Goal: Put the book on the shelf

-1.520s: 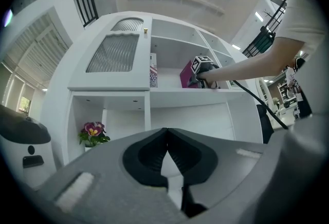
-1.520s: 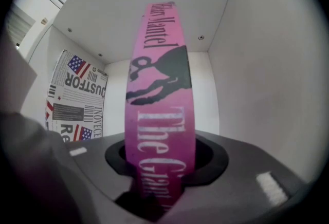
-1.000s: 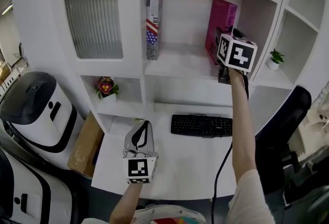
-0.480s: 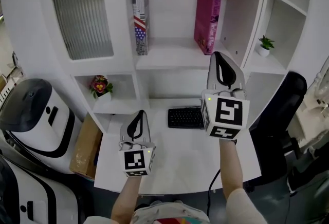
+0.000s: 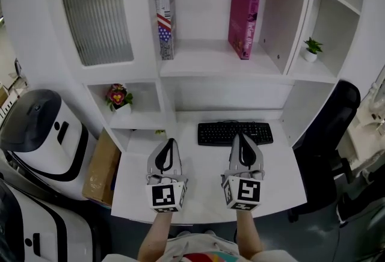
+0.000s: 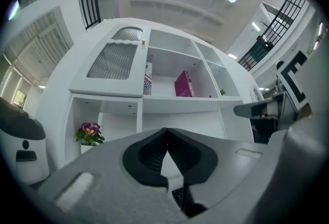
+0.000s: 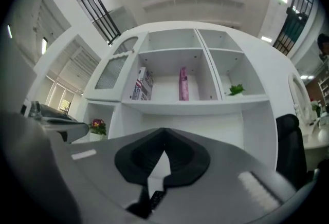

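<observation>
Head view: pink book [image 5: 243,14] stands upright on the shelf [image 5: 201,66].

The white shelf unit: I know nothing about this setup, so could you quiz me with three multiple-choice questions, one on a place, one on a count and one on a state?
1. Where is the pink book?
A) flat on the desk
B) upright in the middle compartment, towards its right side
C) held in a gripper

2. How many books stand in that compartment?
A) one
B) two
C) four

3. How do the jaws of the right gripper stand?
A) wide open
B) shut on a book
C) shut with nothing between them

Answers:
1 B: the head view shows it standing upright there, clear of both grippers.
2 B: the pink book, plus a flag-patterned book at the left side.
3 C: the right gripper view shows the jaw tips meeting with nothing between them.
</observation>
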`<state>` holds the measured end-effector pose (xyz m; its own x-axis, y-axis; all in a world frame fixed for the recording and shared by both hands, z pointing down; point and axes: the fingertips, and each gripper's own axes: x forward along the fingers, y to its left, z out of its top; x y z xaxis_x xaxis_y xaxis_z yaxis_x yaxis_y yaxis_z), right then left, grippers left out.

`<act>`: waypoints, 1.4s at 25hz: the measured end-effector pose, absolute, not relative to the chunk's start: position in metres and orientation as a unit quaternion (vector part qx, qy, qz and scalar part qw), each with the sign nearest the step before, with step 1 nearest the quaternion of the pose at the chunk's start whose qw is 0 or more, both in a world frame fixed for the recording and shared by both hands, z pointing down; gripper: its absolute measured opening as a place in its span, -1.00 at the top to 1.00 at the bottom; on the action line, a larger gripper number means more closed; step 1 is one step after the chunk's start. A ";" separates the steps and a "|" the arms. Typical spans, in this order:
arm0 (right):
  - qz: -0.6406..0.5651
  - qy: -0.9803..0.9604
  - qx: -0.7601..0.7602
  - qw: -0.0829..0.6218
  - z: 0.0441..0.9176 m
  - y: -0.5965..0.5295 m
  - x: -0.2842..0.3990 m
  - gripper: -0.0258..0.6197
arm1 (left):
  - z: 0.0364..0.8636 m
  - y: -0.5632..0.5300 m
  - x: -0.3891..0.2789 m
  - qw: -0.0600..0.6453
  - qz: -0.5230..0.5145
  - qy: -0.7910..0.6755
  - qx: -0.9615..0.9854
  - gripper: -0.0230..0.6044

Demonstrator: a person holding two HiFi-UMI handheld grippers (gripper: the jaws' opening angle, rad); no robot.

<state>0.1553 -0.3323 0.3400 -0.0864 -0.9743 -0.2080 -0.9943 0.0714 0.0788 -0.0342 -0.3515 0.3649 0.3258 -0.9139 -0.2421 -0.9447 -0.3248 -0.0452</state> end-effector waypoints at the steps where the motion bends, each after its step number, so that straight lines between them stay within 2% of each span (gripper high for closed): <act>1: 0.085 0.731 -0.675 0.045 0.358 -0.328 0.157 0.91 | 0.370 -0.350 -0.033 0.087 0.083 0.572 -0.811 0.93; 8: 0.029 0.734 -0.678 0.001 0.425 -0.310 0.165 0.91 | 0.389 -0.346 -0.029 0.074 0.069 0.569 -0.816 0.93; 20: 0.028 0.738 -0.674 0.011 0.419 -0.320 0.164 0.91 | 0.387 -0.346 -0.021 0.080 0.068 0.561 -0.821 0.93; 35: 0.019 0.736 -0.677 -0.017 0.431 -0.323 0.181 0.91 | 0.394 -0.347 -0.011 0.074 0.060 0.555 -0.826 0.93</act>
